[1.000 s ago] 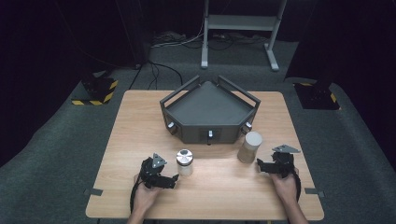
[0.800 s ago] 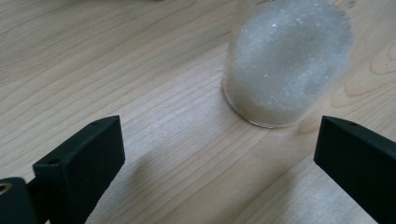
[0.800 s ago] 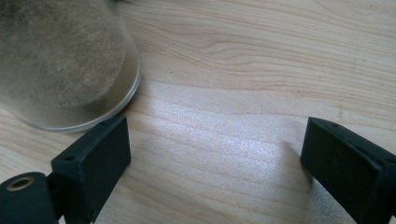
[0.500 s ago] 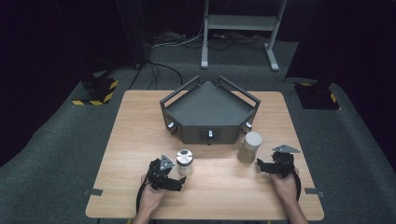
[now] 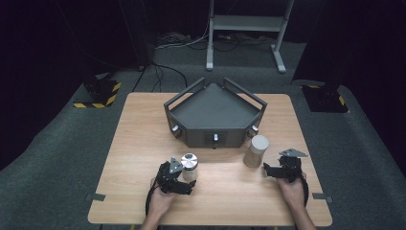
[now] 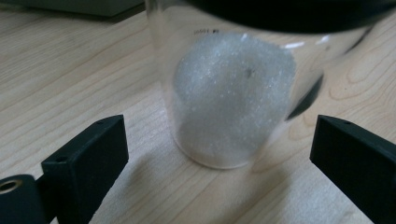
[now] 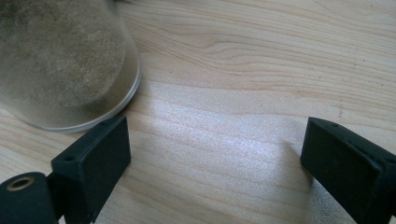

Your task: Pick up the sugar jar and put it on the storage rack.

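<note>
The person's left hand (image 5: 160, 201) comes in from the near edge of the wooden table (image 5: 143, 139) and holds the left gripper (image 5: 187, 179) low and level, aimed toward the right and a little far. Its jaws stand wide and have just been closing a little. A small clear glass jar (image 6: 224, 88) stands upright just past the tips, in line with the gap between them but not yet inside it; neither pad touches the glass. The jar is partly filled with a white, sparkling powder and carries a shiny metal lid (image 5: 189, 160). In the high view it sits left of the table's middle, near the front edge.

The right hand (image 5: 292, 189) rests near the right front of the table, its right gripper (image 5: 264, 171) pointing left. Those jaws are also wide, with bare wood between them. A taller cylinder jar of tan powder (image 5: 255, 151) stands just beyond and to the left of the left jaw tip, apart from it by a sliver.

A dark grey angular tray with rails (image 5: 215, 112) occupies the far middle of the table.
</note>
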`<action>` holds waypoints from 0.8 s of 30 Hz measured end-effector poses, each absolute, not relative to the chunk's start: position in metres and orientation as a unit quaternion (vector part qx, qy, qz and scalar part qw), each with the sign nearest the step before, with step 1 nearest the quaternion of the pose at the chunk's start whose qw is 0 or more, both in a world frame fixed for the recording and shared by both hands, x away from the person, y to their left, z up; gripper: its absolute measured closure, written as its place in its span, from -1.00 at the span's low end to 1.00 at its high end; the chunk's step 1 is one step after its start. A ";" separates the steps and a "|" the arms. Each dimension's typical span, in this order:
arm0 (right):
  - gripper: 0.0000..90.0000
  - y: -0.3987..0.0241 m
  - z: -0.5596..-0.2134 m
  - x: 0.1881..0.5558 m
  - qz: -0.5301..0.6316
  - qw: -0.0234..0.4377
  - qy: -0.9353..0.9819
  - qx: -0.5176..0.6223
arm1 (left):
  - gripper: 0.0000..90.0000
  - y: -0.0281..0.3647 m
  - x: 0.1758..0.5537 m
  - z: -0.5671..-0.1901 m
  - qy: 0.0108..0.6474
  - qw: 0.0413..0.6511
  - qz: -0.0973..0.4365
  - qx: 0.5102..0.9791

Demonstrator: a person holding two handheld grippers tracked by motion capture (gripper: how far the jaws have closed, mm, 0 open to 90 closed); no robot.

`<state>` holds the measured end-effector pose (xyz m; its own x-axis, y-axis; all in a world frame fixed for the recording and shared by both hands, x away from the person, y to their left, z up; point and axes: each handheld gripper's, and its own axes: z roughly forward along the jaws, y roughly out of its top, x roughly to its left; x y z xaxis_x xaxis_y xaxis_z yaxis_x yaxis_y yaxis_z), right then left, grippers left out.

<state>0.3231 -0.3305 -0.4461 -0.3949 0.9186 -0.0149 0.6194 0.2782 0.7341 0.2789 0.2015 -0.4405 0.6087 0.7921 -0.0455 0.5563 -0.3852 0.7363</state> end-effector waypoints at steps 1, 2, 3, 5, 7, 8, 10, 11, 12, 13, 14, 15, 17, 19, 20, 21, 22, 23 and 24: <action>-0.82 -0.331 -0.446 0.323 0.331 0.226 0.767 0.502 | -0.89 0.201 0.279 -0.441 0.412 0.371 0.160 0.817; -0.82 -0.330 -0.446 0.323 0.331 0.226 0.767 0.502 | -0.88 0.182 0.259 -0.474 0.505 0.478 0.155 0.702; -0.82 -0.330 -0.446 0.323 0.331 0.226 0.767 0.502 | -0.88 0.179 0.258 -0.477 0.514 0.487 0.154 0.689; -0.82 -0.330 -0.446 0.323 0.331 0.226 0.767 0.502 | -0.85 0.177 0.258 -0.478 0.517 0.489 0.155 0.685; -0.82 -0.331 -0.446 0.323 0.331 0.226 0.767 0.501 | -0.83 0.186 0.266 -0.466 0.484 0.453 0.157 0.732; -0.82 -0.331 -0.446 0.323 0.331 0.226 0.767 0.501 | -0.83 0.186 0.266 -0.466 0.484 0.453 0.157 0.732; -0.82 -0.331 -0.446 0.323 0.331 0.226 0.767 0.501 | -0.82 0.194 0.278 -0.448 0.426 0.390 0.165 0.800; -0.82 -0.330 -0.446 0.323 0.331 0.226 0.767 0.501 | -0.81 0.194 0.278 -0.448 0.426 0.392 0.165 0.799; -0.82 -0.330 -0.446 0.323 0.331 0.226 0.767 0.502 | -0.80 0.193 0.278 -0.449 0.426 0.393 0.165 0.798; -0.82 -0.330 -0.446 0.323 0.331 0.226 0.767 0.501 | -0.80 0.193 0.278 -0.449 0.427 0.394 0.166 0.797; -0.82 -0.330 -0.446 0.323 0.331 0.226 0.767 0.501 | -0.80 0.192 0.278 -0.449 0.428 0.395 0.166 0.796; -0.82 -0.330 -0.446 0.323 0.331 0.226 0.767 0.501 | -0.79 0.192 0.279 -0.450 0.430 0.397 0.166 0.794; -0.82 -0.330 -0.446 0.323 0.331 0.226 0.767 0.501 | -0.78 0.190 0.279 -0.451 0.432 0.402 0.166 0.790; -0.82 -0.330 -0.446 0.323 0.331 0.226 0.767 0.501 | -0.77 0.189 0.278 -0.453 0.435 0.407 0.169 0.785; -0.82 -0.330 -0.446 0.323 0.331 0.226 0.767 0.501 | -0.76 0.187 0.277 -0.454 0.438 0.410 0.170 0.782; -0.82 -0.330 -0.446 0.323 0.331 0.226 0.767 0.501 | -0.75 0.187 0.277 -0.455 0.439 0.411 0.170 0.781; -0.82 -0.330 -0.446 0.323 0.331 0.226 0.767 0.502 | -0.75 0.187 0.277 -0.455 0.440 0.411 0.171 0.780; -0.82 -0.330 -0.446 0.323 0.331 0.226 0.767 0.502 | -0.74 0.188 0.279 -0.454 0.439 0.407 0.171 0.782; -0.82 -0.330 -0.446 0.323 0.331 0.226 0.767 0.501 | -0.74 0.188 0.279 -0.454 0.440 0.406 0.170 0.783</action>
